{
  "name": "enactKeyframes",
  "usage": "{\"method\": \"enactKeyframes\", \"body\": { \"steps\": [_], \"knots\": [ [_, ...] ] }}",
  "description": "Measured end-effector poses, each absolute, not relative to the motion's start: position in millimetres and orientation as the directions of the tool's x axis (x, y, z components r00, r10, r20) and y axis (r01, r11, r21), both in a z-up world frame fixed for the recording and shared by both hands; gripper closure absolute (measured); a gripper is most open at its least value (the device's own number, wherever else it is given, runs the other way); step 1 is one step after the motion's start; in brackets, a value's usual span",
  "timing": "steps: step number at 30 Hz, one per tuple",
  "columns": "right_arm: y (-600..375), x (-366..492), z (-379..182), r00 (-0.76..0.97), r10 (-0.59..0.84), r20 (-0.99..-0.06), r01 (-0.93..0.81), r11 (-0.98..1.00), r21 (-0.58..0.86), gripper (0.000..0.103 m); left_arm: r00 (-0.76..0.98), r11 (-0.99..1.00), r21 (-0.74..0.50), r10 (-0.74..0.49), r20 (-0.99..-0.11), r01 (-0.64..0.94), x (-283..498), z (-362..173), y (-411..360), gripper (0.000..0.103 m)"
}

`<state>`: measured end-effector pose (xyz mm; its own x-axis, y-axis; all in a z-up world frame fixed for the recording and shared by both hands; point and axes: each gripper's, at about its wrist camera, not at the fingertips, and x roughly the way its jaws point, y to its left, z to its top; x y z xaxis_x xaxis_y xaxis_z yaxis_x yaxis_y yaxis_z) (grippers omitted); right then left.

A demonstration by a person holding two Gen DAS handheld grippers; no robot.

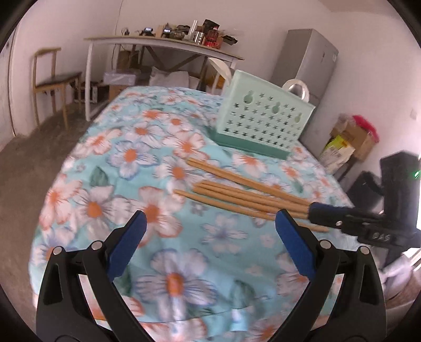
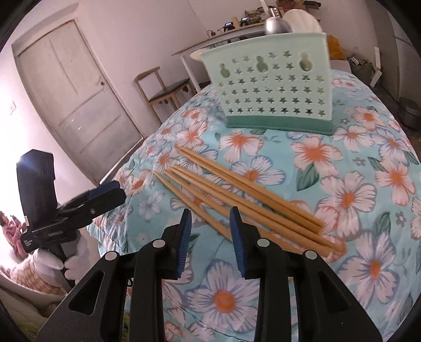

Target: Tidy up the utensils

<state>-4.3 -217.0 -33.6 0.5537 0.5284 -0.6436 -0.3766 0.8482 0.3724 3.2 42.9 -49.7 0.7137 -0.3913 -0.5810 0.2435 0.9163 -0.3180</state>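
Several wooden chopsticks (image 1: 250, 196) (image 2: 236, 194) lie side by side on the floral cloth (image 1: 158, 147). Behind them stands a mint-green utensil holder (image 1: 263, 121) (image 2: 276, 86) with star holes; a metal spoon bowl (image 2: 276, 25) shows above its rim. My left gripper (image 1: 210, 218) (image 2: 113, 188) hovers wide open in front of the chopsticks, with nothing between its fingers. My right gripper (image 2: 210, 213) (image 1: 314, 207) sits at the chopsticks' thick ends, jaws partly open. The nearest chopstick runs through the gap between its tips and under one finger (image 2: 236, 229); the pads do not press it.
A gloved hand (image 2: 50, 263) holds the left gripper off the table's left edge. Beyond the table are a wooden chair (image 1: 50, 76), a cluttered desk (image 1: 163, 42), a grey fridge (image 1: 307, 60), cardboard boxes (image 1: 347, 142) and a door (image 2: 71, 92).
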Motion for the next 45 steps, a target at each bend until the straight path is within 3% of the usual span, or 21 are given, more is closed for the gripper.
{"method": "enactKeyframes", "body": {
  "steps": [1,3,6,10,19,23,37,45],
  "knots": [
    [-219.4,-3.9,-33.8,0.555,0.530,-0.641,-0.372,0.847,0.379,0.072,0.707,0.902,-0.355,-0.418,-0.570,0.247,4.9,-48.3,43.8,0.010],
    [-225.1,-3.9,-35.3,0.557,0.537,-0.633,-0.361,0.843,0.398,0.072,0.688,0.872,-0.423,-0.466,-0.557,0.248,10.1,-46.4,44.8,0.024],
    [-230.3,-3.4,-38.2,0.560,0.539,-0.629,-0.349,0.842,0.410,0.072,0.632,0.802,-0.556,-0.550,-0.546,0.218,24.4,-53.7,45.1,0.038],
    [-232.7,-3.8,-40.4,0.567,0.536,-0.626,-0.345,0.844,0.410,0.072,0.531,0.712,-0.685,-0.646,-0.549,0.157,38.7,-76.9,42.4,0.048],
    [-234.0,0.6,-47.0,0.564,0.539,-0.626,-0.345,0.842,0.415,0.072,0.535,0.625,-0.780,-0.669,-0.516,0.029,60.6,-101.0,45.5,0.065],
    [-234.5,2.2,-48.5,0.562,0.538,-0.628,-0.339,0.842,0.419,0.072,0.543,0.626,-0.779,-0.643,-0.540,-0.033,66.2,-107.4,50.9,0.088],
    [-234.9,-1.0,-38.9,0.581,0.532,-0.616,-0.353,0.847,0.397,0.072,0.553,0.645,-0.763,-0.624,-0.552,-0.034,28.5,-100.5,64.6,0.089],
    [-226.9,-12.3,-31.5,0.598,0.520,-0.610,-0.362,0.854,0.373,0.072,0.540,0.511,-0.853,-0.692,-0.479,-0.102,39.2,-114.2,78.6,0.078]
  ]
}}
